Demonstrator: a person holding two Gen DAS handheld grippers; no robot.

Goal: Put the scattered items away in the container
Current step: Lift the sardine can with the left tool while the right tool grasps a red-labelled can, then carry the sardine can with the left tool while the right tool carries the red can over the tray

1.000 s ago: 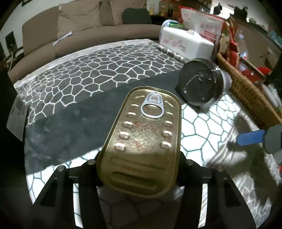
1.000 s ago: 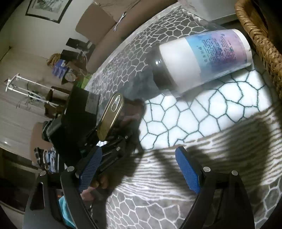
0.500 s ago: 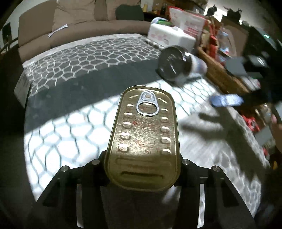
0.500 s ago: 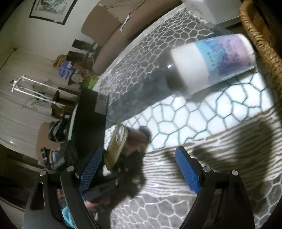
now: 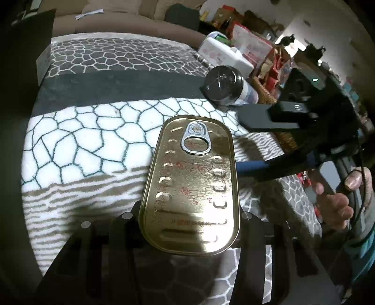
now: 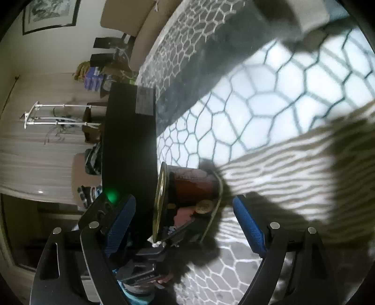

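My left gripper [image 5: 189, 218] is shut on a flat gold sardine tin [image 5: 191, 185] with a pull-tab lid, held above the patterned cloth. In the right wrist view the same tin [image 6: 187, 201] shows edge-on, red-sided, between my right gripper's open blue pads [image 6: 248, 225]. My right gripper [image 6: 185, 223] is open around the tin without touching it; it also shows in the left wrist view [image 5: 255, 166] just right of the tin. A bottle with a dark cap [image 5: 226, 85] lies on its side by the wicker basket [image 5: 264, 93].
A white tissue pack [image 5: 222, 55] and red packets [image 5: 253, 44] stand behind the basket. A sofa [image 5: 117, 21] runs along the far side. A black box [image 6: 129, 131] stands at the cloth's left edge.
My right gripper has swung away from the bottle and come in around the tin that my left gripper holds. The left gripper has drawn back from the bottle and basket.
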